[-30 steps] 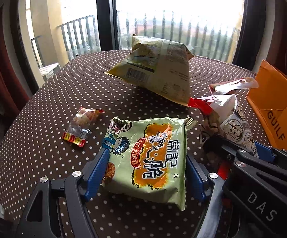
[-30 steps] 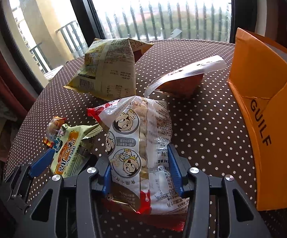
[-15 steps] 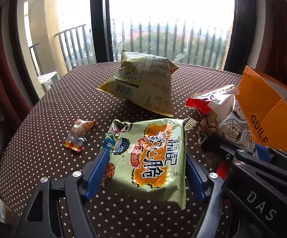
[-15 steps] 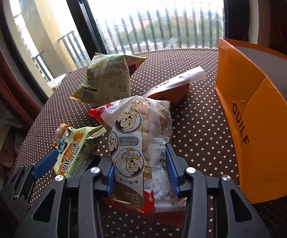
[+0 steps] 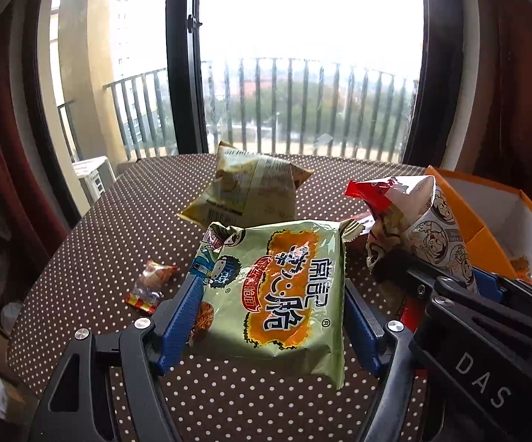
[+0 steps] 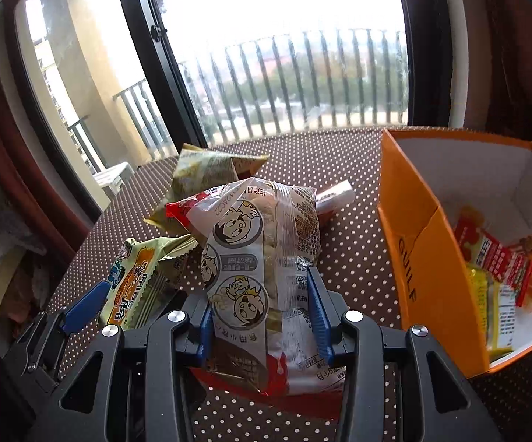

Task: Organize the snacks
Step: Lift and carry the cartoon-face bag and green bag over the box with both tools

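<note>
By the railed balcony window, your brown white-dotted tabletop (image 6: pixel 354 258) carries an open orange cardboard box (image 6: pixel 416 243) holding red and yellow snack packets (image 6: pixel 494 269), while your left hand-held gripper (image 5: pixel 271 316) clamps a green noodle packet (image 5: pixel 284 291) and your right hand-held gripper (image 6: pixel 262 316) clamps a clear cartoon-printed snack bag (image 6: pixel 262 243).
</note>
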A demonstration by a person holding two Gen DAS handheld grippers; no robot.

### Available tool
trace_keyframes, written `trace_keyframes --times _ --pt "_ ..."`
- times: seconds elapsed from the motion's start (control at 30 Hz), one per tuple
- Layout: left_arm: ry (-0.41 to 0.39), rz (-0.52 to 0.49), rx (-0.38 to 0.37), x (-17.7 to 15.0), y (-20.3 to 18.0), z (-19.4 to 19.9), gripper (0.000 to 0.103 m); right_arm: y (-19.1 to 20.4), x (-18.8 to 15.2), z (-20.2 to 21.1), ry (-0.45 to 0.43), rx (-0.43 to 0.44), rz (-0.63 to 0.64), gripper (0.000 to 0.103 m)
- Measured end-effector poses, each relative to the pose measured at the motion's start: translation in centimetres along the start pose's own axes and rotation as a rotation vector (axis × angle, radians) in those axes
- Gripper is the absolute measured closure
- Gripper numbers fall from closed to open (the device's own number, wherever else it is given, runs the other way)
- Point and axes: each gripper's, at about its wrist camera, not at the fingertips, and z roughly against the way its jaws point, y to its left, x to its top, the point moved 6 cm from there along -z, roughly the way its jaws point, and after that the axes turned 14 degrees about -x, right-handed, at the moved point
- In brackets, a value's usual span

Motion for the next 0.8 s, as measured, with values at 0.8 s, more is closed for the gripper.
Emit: trace_keyframes --times 0.8 --pt "-0.146 -0.061 -0.046 5.3 -7.2 4.0 0.028 -4.7 4.8 5.5 -0.190 -0.031 -0.009 0.057"
